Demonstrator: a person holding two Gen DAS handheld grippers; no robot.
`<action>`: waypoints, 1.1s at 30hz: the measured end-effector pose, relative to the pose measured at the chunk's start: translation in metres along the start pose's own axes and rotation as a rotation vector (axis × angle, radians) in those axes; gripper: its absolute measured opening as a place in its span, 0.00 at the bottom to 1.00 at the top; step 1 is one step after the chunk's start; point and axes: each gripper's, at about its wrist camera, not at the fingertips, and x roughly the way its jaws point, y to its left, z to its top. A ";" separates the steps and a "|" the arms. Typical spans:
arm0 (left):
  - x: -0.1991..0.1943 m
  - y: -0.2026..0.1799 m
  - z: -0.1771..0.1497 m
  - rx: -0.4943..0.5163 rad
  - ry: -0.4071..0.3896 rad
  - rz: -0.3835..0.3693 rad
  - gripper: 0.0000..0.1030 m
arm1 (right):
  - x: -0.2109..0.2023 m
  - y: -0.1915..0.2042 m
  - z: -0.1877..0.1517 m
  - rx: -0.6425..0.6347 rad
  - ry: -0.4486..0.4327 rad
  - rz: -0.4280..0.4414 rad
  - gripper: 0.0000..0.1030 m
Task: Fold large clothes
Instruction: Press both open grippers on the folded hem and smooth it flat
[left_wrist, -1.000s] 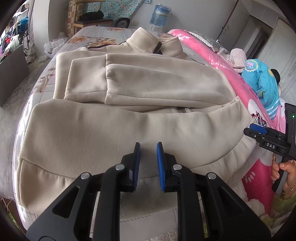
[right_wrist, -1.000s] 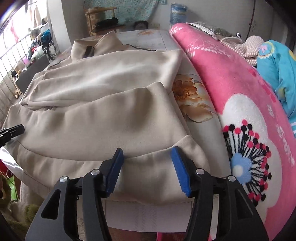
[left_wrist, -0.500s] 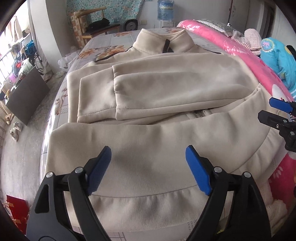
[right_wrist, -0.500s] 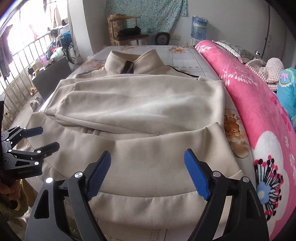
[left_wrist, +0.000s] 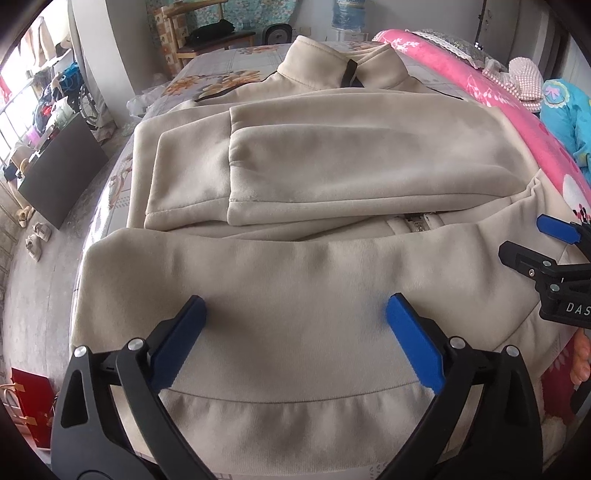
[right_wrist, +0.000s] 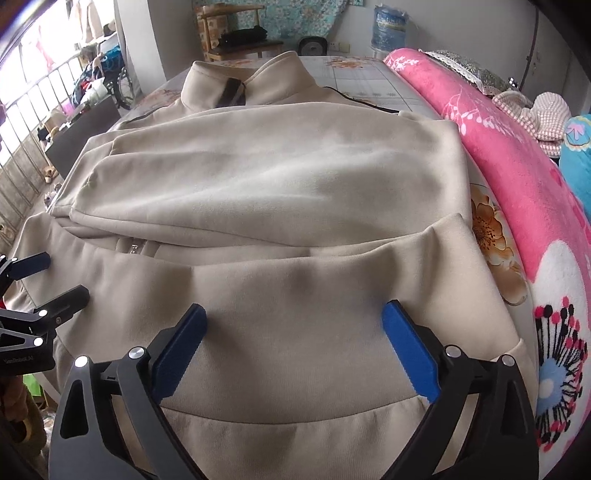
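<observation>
Beige jacket (left_wrist: 332, 177) lies flat across the bed (left_wrist: 236, 66), collar (left_wrist: 340, 70) at the far end, hem band (left_wrist: 295, 424) at the near edge; both sleeves (left_wrist: 369, 173) folded across the chest, cuffs ending left of centre; lower part doubled up over itself, its fold edge running left to right just near of the sleeves, zip (left_wrist: 417, 223) peeking out right of centre.

Left gripper (left_wrist: 295, 325) spread wide, released, nothing between the blue pads (left_wrist: 413, 347); it hovers over the near half of the jacket, can't tell if the tips touch cloth. Right gripper (right_wrist: 293, 326) same story: fingers wide apart, holding nothing, over the jacket's near-right part; in the left view it also shows at the right edge (left_wrist: 532, 243), by the jacket's right side.

Edges: jacket's left side sits close to the bed's left edge, floor (left_wrist: 40, 295) dropping away beyond, with a red bag (left_wrist: 29, 406) down near-left; right side runs up against a pink blanket (right_wrist: 517, 177) heaped along the right, floral sheet (right_wrist: 487, 229) showing in the strip between. Room to move: far end of the bed past the collar is bare sheet; a wooden chair (right_wrist: 236, 37) and water bottle (right_wrist: 388, 26) stand beyond it; blue garment (left_wrist: 569, 118) & knitted item (right_wrist: 543, 114) far right on the blanket.
</observation>
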 end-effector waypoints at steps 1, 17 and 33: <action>0.000 0.000 0.000 -0.003 -0.001 0.001 0.92 | 0.000 0.000 0.000 0.001 -0.001 0.000 0.92; 0.002 -0.002 0.002 -0.047 0.013 0.034 0.93 | 0.002 0.001 0.003 -0.011 0.024 -0.009 0.94; 0.002 -0.002 0.002 -0.056 0.016 0.037 0.93 | 0.005 0.003 0.009 0.004 0.074 -0.021 0.94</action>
